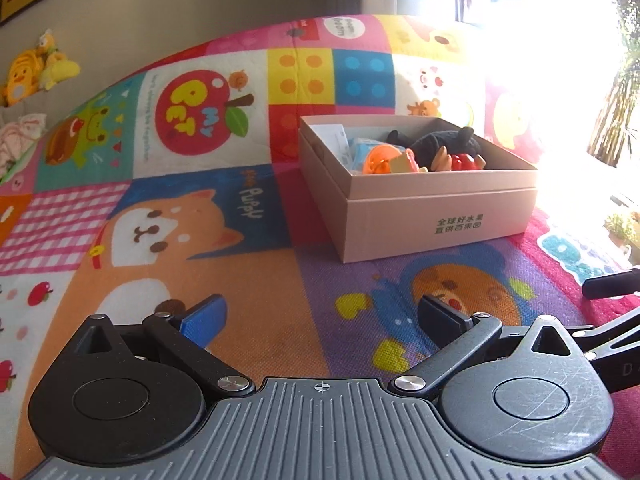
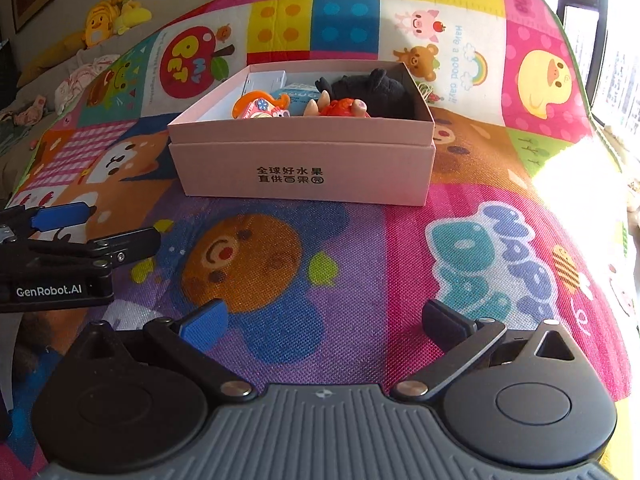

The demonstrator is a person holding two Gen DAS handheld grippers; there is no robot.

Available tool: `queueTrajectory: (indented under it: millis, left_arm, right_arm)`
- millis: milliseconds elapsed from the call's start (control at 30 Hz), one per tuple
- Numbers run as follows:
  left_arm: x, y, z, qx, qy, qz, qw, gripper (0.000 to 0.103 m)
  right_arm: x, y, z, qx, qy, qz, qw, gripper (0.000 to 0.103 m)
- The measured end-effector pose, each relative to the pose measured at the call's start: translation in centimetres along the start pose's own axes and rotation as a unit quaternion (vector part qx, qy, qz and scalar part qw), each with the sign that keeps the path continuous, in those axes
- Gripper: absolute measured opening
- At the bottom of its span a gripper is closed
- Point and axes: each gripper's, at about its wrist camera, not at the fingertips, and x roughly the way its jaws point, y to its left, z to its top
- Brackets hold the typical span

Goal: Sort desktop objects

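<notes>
the cartoon play mat (image 2: 460, 264) lies bare of loose items around the pink cardboard box (image 2: 304, 168), which already holds the black plush (image 2: 380, 88), red figure (image 2: 340, 107) and orange toy (image 2: 260, 106). left gripper (image 1: 320, 316) and right gripper (image 2: 324, 320) both hover wide and unloaded near the box, so sorting looks finished; next is probably just pulling away.
</notes>
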Motion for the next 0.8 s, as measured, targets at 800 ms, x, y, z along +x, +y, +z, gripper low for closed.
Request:
queueTrajectory:
  millis: [800]
  left_arm:
    - [1.9,0.3,0.0,-0.021,0.05,0.03,0.9981,0.103]
  right_arm:
    - [3.3,-0.1,1.8,-0.002,-0.035,-0.024,0.999,0.103]
